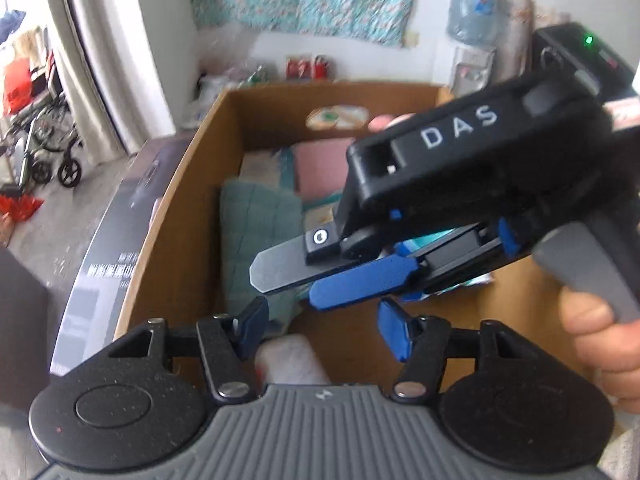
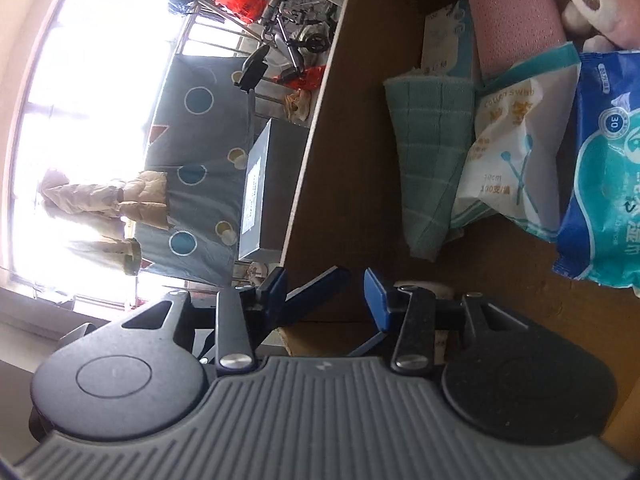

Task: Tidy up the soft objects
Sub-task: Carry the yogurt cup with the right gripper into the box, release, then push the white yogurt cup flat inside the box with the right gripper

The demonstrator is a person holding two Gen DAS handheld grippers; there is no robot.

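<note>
above the cardboard box (image 1: 176,216) by a bright window (image 2: 100,80), left gripper (image 1: 324,330) and right gripper (image 2: 328,300) are spread.

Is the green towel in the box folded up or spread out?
Folded. In the right wrist view the green towel is a narrow layered bundle leaning beside the cotton swab pack inside the cardboard box.

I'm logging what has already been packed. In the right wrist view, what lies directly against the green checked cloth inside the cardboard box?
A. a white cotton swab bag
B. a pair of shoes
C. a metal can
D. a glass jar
A: the white cotton swab bag rests against the green checked cloth inside the cardboard box, with the blue wipes pack on its other side.
</note>
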